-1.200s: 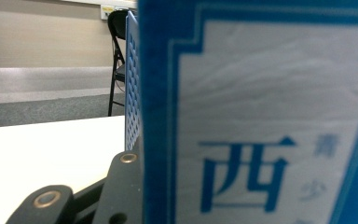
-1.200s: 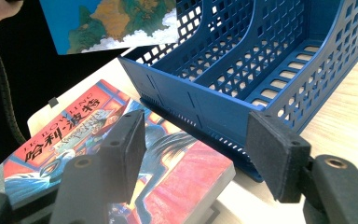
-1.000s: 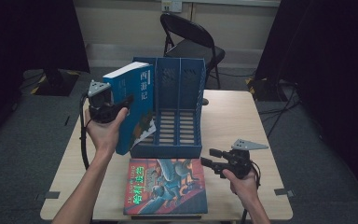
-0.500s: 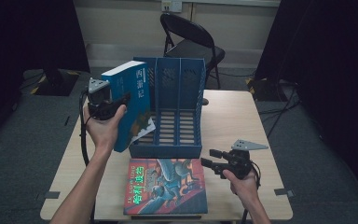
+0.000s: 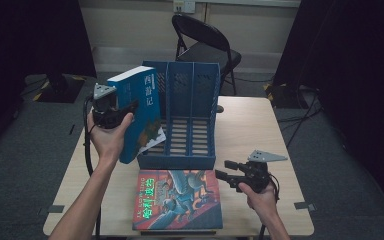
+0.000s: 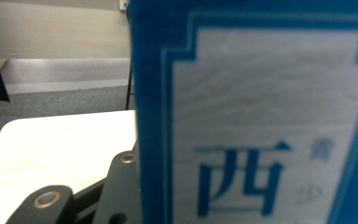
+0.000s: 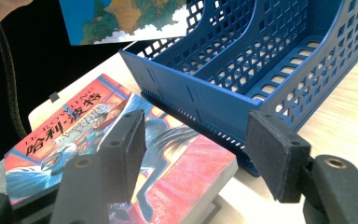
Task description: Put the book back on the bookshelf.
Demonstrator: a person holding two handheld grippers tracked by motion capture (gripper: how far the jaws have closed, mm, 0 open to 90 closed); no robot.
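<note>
The left gripper (image 5: 111, 111) clamped the upright blue book (image 5: 139, 112) just left of the file rack (image 5: 190, 120), while the right gripper (image 5: 228, 171) hung unclenched nearby.

Rack slots (image 5: 190, 132) free; book (image 5: 139, 112) alongside.

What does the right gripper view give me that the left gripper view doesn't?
Right gripper view: the open right hand-held gripper aimed at the red book lying flat and at the blue file rack.
Left gripper view: the blue book's spine close up with its printed title, one jaw against it, and a stretch of bare table.
Both: the blue book and the tabletop.
</note>
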